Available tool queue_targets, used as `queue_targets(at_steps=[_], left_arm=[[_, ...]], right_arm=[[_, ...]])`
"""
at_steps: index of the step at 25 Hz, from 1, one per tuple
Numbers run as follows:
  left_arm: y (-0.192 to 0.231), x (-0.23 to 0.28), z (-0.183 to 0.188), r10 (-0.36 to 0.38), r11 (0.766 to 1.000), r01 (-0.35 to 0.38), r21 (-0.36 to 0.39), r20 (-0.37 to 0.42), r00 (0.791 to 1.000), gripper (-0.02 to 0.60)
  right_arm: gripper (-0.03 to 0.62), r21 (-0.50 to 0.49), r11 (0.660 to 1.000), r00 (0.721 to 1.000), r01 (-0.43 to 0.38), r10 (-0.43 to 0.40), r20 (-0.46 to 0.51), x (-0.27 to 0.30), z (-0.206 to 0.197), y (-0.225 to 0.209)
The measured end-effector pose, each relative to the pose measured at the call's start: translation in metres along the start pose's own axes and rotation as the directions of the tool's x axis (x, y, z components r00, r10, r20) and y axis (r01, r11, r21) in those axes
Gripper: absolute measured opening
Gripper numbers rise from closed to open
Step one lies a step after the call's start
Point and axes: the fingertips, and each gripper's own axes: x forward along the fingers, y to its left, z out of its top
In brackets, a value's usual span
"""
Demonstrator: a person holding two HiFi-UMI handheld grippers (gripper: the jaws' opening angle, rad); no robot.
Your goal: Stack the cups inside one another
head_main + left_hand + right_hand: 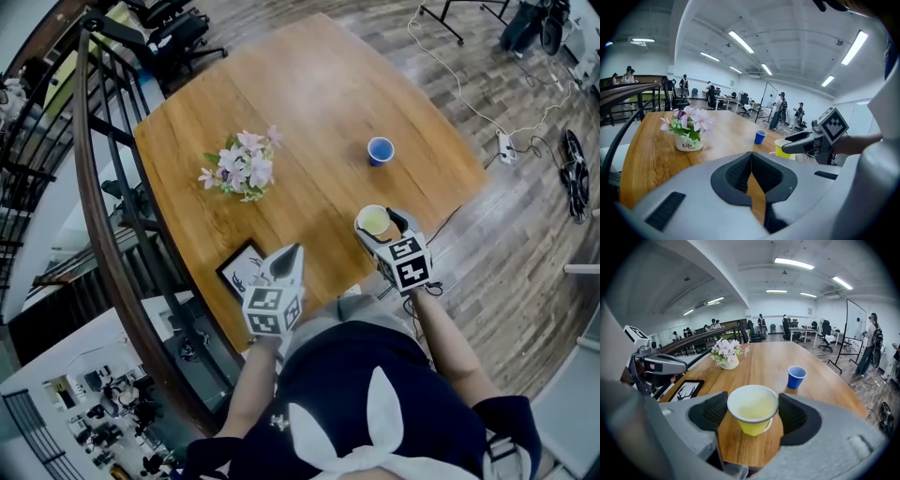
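Head view: At the near edge of a wooden table (309,94), the right gripper (378,226) pinches a yellow cup (372,220) between its jaws. A blue cup (380,150) stands upright and alone further out on the table, well apart from it. The left gripper (289,257) hangs near the person's body beside a small frame (241,269), with flowers (242,167) off to the left.

Left gripper view: The left jaws are pressed together with nothing between them, only bare wood showing below. Both cups lie ahead and to the right, out of this gripper's reach.

Right gripper view: The yellow cup sits mouth-up, its rim round and touching the ribbed pads (714,411) on both sides. A pale edge shows at its base; what that is cannot be told. The blue cup waits beyond, open mouth up, slightly right of the jaw line.

The step in hand appears to be carrying the yellow cup to the blue one. Done well, it likely means a light grip so the thin wall does not buckle, the cup kept level, its base centred over the blue rim, then a straight descent. The idle left gripper could steady the blue cup if it slides.
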Motion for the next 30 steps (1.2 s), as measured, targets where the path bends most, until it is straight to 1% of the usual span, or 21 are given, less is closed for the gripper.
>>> queue_targets(at_steps=[6,13,20,22,24,30], left_arm=[[0.001,0.004,-0.001,0.009,1.0,-0.009,-0.002,-0.007,1.0,0.017],[0.004,0.008,0.0,0.013,1.0,-0.014,-0.005,-0.014,1.0,0.017],[0.003,0.01,0.0,0.012,1.0,-0.013,-0.008,-0.021,1.0,0.017],[0.004,0.012,0.0,0.01,1.0,-0.01,-0.007,-0.023,1.0,0.017],[0.005,0.013,0.0,0.006,1.0,-0.007,-0.006,-0.023,1.0,0.017],[0.004,0.017,0.001,-0.005,1.0,0.005,-0.002,-0.028,1.0,0.017]], right_arm=[[0.337,0.007,1.0,0.997,-0.002,0.001,0.077,0.005,0.009,-0.004],[0.337,-0.001,1.0,0.999,-0.003,0.003,0.035,0.026,-0.011,-0.005],[0.339,-0.01,1.0,1.0,-0.015,0.015,0.007,0.03,-0.023,-0.007],[0.34,-0.005,1.0,1.0,-0.018,0.018,0.005,0.031,-0.024,-0.007],[0.356,0.0,1.0,1.0,-0.019,0.019,0.006,0.031,-0.023,-0.008],[0.357,0.015,1.0,1.0,0.0,-0.001,0.028,0.023,-0.013,-0.017]])
